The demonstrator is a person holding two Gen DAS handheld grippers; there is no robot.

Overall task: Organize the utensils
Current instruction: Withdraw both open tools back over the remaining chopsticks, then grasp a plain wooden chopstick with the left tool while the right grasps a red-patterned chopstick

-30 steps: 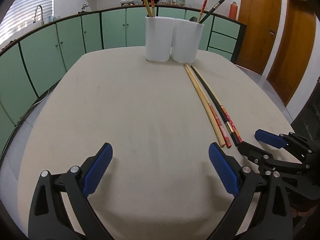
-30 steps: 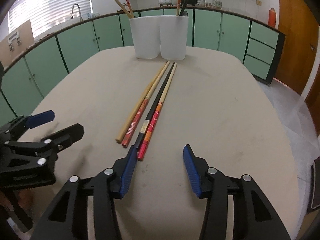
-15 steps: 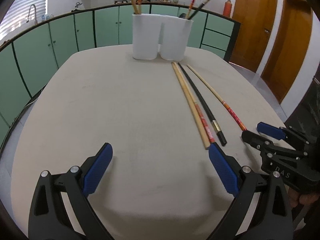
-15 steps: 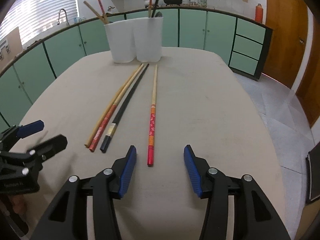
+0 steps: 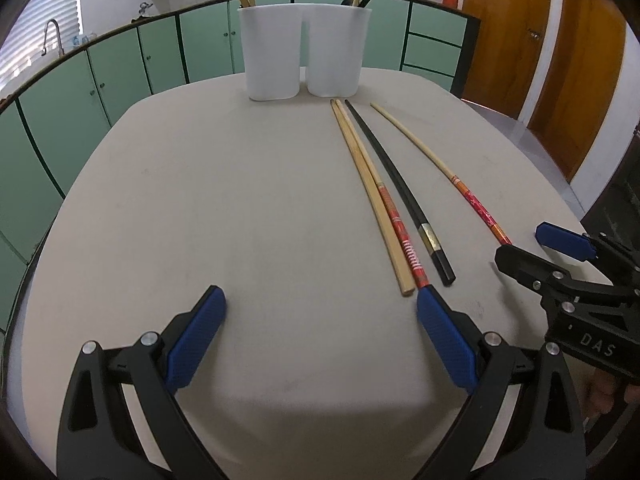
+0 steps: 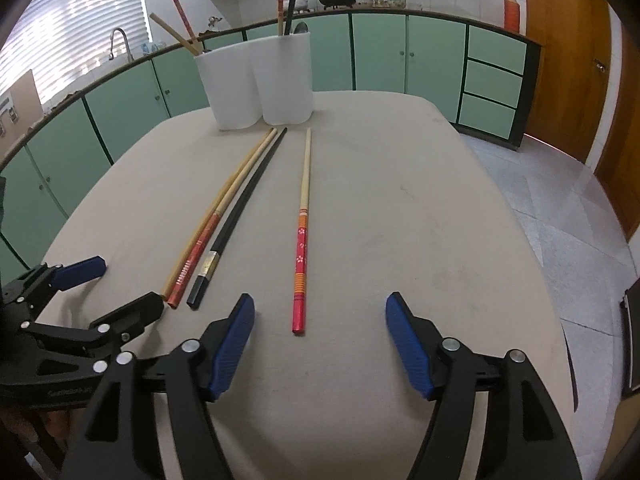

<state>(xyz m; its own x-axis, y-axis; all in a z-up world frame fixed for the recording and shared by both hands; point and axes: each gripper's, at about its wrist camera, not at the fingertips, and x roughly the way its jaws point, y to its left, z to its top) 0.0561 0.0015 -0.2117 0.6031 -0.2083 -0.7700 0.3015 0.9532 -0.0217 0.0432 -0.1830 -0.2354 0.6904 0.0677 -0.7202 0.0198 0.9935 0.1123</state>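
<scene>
Two joined white holders (image 5: 272, 52) (image 6: 286, 80) stand at the table's far end with several chopsticks upright in them. Three chopsticks lie side by side on the table: a plain bamboo one (image 5: 372, 200), a red-handled one (image 5: 400, 232) (image 6: 200, 248) and a black one (image 5: 400, 196) (image 6: 240, 216). A red flower-patterned chopstick (image 6: 302, 248) (image 5: 452, 176) lies alone to their right. My right gripper (image 6: 320, 308) (image 5: 532, 246) is opening; that chopstick's near end shows between its fingers, untouched. My left gripper (image 5: 320, 308) (image 6: 116, 288) is open and holds nothing, its right finger by the trio's near ends.
The beige table (image 5: 200, 200) has rounded edges all around. Green cabinets (image 6: 380, 56) with a sink and pots run behind it. Wooden doors (image 5: 568, 60) stand at the right, with tiled floor (image 6: 560, 200) beside the table.
The flower-patterned chopstick has slid right, away from the other three. The right gripper's jaws have spread wider. The left gripper has shifted closer to the three chopsticks' near ends.
</scene>
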